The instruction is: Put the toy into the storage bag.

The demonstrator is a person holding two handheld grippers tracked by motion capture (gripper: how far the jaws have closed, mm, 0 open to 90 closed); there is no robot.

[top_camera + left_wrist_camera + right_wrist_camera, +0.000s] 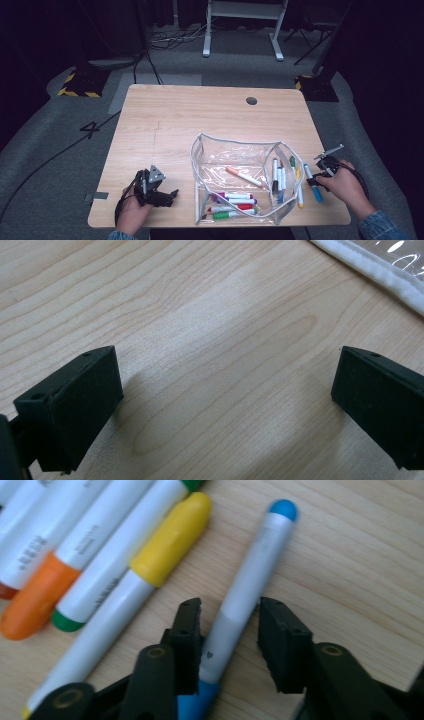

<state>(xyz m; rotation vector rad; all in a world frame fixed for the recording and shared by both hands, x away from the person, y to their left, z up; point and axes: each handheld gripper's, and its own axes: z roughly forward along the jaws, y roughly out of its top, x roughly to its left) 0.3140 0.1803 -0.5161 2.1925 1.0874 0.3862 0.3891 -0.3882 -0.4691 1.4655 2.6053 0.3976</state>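
the right gripper (pixel 230 630) straddles a blue-capped marker (pixel 250 575) on the counter (pixel 165 120), jaws spread, one pad touching, the other apart. a yellow-capped marker (pixel 170 540) lies just beside; its far end is cut off. the left gripper (pixel 227 390) rests spread near a clear pouch (pixel 220 150).

I see the pouch (pixel 240 165) on the desk (pixel 165 125), with markers in it. My right tool (pixel 229 625) sits around one marker (pixel 250 580) lying right of the pouch.

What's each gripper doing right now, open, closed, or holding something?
Left gripper: open, nothing between its jaws, over bare table.
Right gripper: open around the blue marker; one jaw touches it, the other stands apart, so not gripped yet.
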